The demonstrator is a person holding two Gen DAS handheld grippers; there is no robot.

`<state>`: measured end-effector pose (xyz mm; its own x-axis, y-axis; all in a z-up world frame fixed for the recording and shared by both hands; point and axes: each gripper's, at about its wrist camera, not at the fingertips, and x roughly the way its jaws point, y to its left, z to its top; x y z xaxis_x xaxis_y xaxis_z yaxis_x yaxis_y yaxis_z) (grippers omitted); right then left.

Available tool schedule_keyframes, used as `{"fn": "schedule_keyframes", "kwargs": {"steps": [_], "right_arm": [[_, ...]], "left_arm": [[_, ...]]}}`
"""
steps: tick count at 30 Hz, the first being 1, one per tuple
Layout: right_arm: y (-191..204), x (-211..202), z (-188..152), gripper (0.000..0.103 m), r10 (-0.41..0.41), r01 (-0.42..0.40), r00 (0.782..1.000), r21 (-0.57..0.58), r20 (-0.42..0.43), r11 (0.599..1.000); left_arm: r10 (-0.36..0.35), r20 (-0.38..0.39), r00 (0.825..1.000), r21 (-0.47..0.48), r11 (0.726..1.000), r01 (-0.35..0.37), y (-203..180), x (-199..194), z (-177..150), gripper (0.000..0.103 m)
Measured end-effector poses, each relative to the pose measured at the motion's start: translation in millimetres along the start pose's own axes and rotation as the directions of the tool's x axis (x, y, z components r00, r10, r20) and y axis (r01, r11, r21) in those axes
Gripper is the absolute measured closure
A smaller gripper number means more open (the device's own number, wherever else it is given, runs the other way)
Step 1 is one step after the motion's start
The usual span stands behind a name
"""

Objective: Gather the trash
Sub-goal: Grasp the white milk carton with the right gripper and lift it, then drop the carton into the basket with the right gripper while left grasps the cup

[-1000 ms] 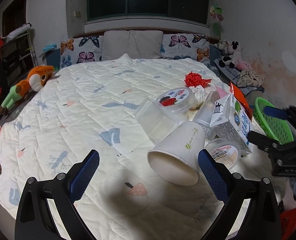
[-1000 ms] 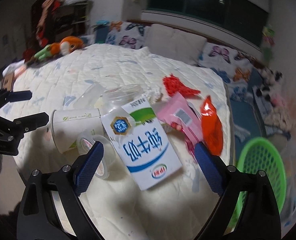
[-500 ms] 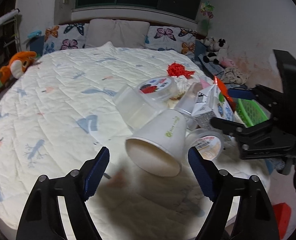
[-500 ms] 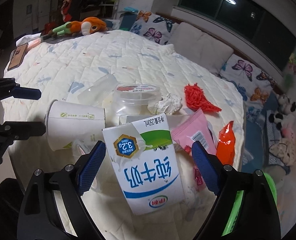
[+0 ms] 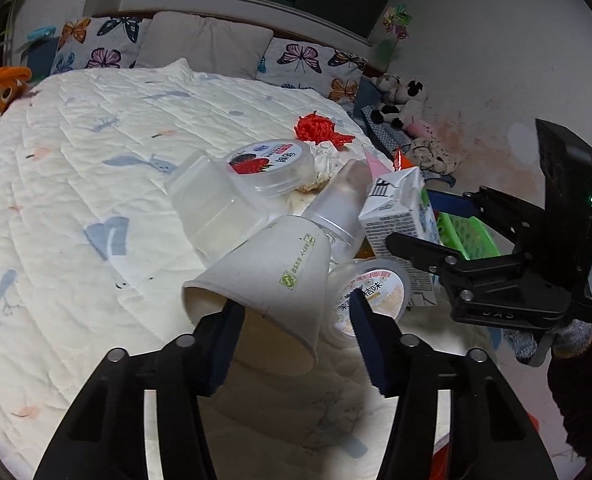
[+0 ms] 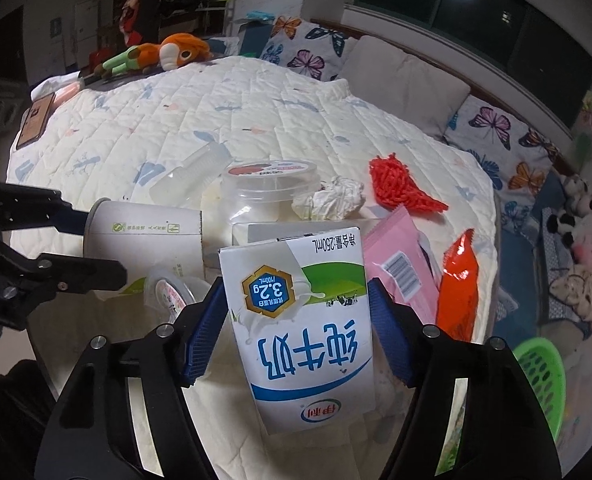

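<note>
Compared with a second ago, both claws have closed in on the pile of rubbish at the near edge of the bed point(image 5: 95, 184). The left claw point(image 5: 293, 322), then wide apart and short of the paper cup point(image 5: 271, 276), now has its blue pads on either side of the cup's open rim; the left pad sits at the rim's edge and the right one beside its far side, jaws narrowed but whether they press the cup I cannot tell. The right claw point(image 6: 296, 330), which hovered wide over the milk carton point(image 6: 304, 328), now straddles it closely, both pads right against the carton's sides; real contact cannot be confirmed.

The cup is white, lying on its side with its mouth toward the left camera, a small green mark on its wall. Left of and behind it lies a clear plastic tub point(image 5: 215, 210), then a lidded yoghurt pot with strawberries point(image 5: 267, 162), a crumpled tissue point(image 5: 324, 162) and a red mesh scrap point(image 5: 320, 132). Just right of the cup sits a small jelly cup point(image 5: 376, 292).

The carton is white with blue characters and a green band, printed upside down in the right camera's view, its top torn open. Right of it lie a pink wrapper point(image 6: 400, 264) and an orange wrapper point(image 6: 458, 284). A green basket point(image 6: 544, 376) stands off the bed at the far right.
</note>
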<state>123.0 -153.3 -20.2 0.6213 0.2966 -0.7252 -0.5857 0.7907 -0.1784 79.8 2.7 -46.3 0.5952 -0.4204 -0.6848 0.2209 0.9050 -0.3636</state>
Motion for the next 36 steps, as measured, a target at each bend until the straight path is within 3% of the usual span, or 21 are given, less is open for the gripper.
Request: {"fn": "schedule_keyframes", "kwargs": {"steps": [9, 14, 25, 30, 36], "right_arm": [[-17, -30, -16, 0.034, -0.028, 0.02, 0.998, 0.146, 0.057, 0.989], [-30, -48, -30, 0.034, -0.046, 0.028, 0.996, 0.235, 0.075, 0.972], [-71, -85, -62, 0.034, -0.142, 0.089, 0.984, 0.399, 0.104, 0.913], [-97, -95, -82, 0.034, -0.209, 0.149, 0.975, 0.466, 0.079, 0.872], [-133, -98, -109, 0.034, -0.294, 0.238, 0.955, 0.528, 0.025, 0.816]], "left_arm": [[-0.044, 0.006, 0.999, 0.001, 0.999, 0.044, -2, -1, -1, 0.087], [-0.02, 0.033, 0.999, 0.027, 0.999, 0.019, -6, -13, -1, 0.097], [-0.011, 0.112, 0.994, 0.067, 0.998, 0.003, -12, -51, 9, 0.099], [-0.057, 0.142, 0.988, 0.113, 0.993, 0.042, -32, -62, 21, 0.099], [-0.144, 0.123, 0.982, 0.174, 0.977, 0.121, -66, -49, 41, 0.099]]}}
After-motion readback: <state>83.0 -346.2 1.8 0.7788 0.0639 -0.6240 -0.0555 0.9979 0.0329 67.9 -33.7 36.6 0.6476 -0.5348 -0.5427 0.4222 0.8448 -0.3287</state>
